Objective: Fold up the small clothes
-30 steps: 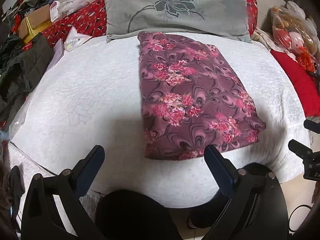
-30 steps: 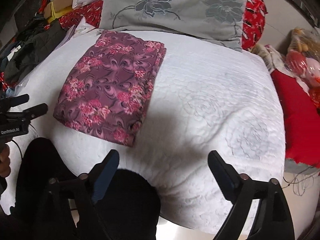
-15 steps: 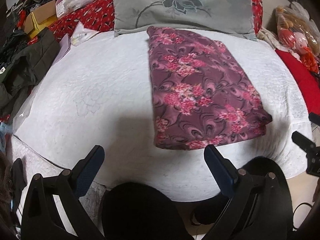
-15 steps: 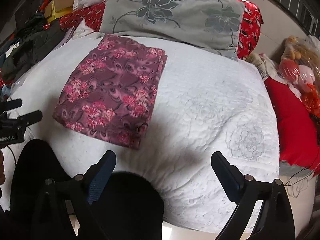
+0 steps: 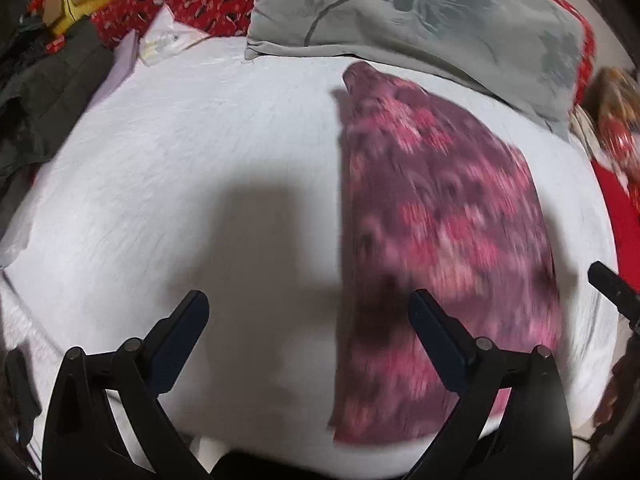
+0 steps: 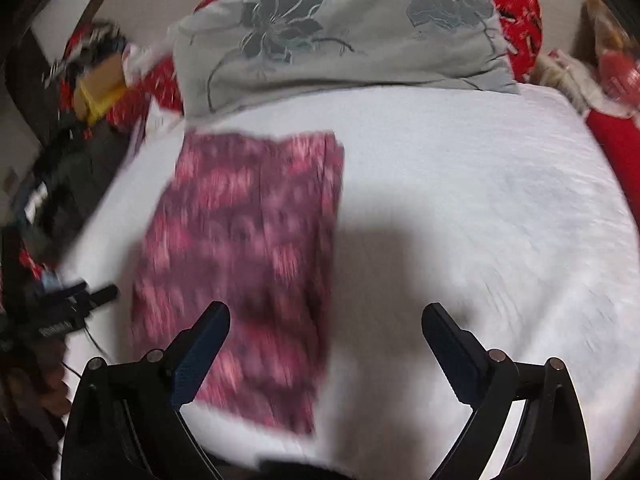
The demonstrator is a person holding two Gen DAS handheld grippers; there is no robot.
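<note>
A folded maroon garment with pink flowers lies flat on the white quilted bed. It also shows in the right wrist view, blurred by motion. My left gripper is open and empty, above the bed by the garment's near left edge. My right gripper is open and empty, above the garment's near right edge. The right gripper's tip shows at the left wrist view's right edge. The left gripper shows at the right wrist view's left edge.
A grey flowered pillow lies behind the garment, on a red patterned cover. Dark clothes, a cardboard box and white papers sit at the left. Red fabric and stuffed toys are at the right.
Both grippers have moved forward over the bed, toward the garment's near end. The garment looks larger and blurred. Both stay open.
</note>
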